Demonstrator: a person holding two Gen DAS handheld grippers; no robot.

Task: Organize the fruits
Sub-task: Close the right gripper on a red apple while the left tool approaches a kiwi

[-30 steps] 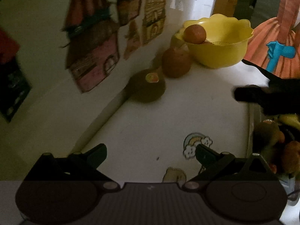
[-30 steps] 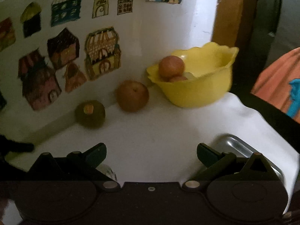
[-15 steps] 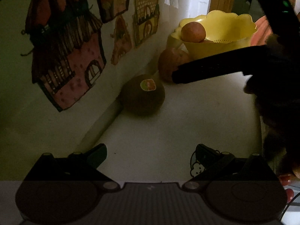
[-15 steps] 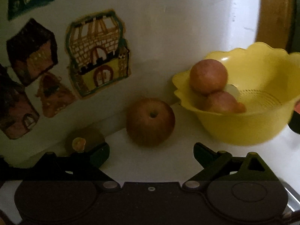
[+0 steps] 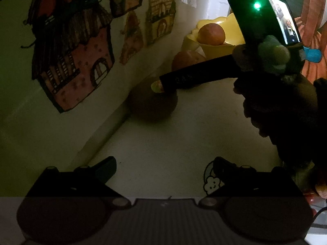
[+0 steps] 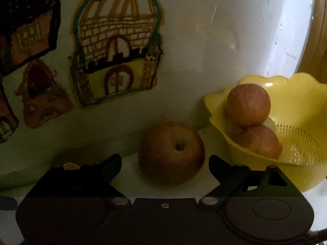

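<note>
Dim room, white wall (image 6: 204, 40) — house drawings (image 6: 116, 47)

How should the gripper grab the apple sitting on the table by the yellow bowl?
Best bet: take the apple across its round middle, one finger on each side. It sits with the stem dimple facing the right gripper, whose open fingers already line up on both sides. Come straight in from the front, since the wall is behind it and the yellow bowl is close on its right.

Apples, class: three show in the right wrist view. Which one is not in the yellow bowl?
The apple on the table, stem end facing the camera, between the open fingers of the right tool. The other two apples are stacked inside the yellow bowl.
</note>
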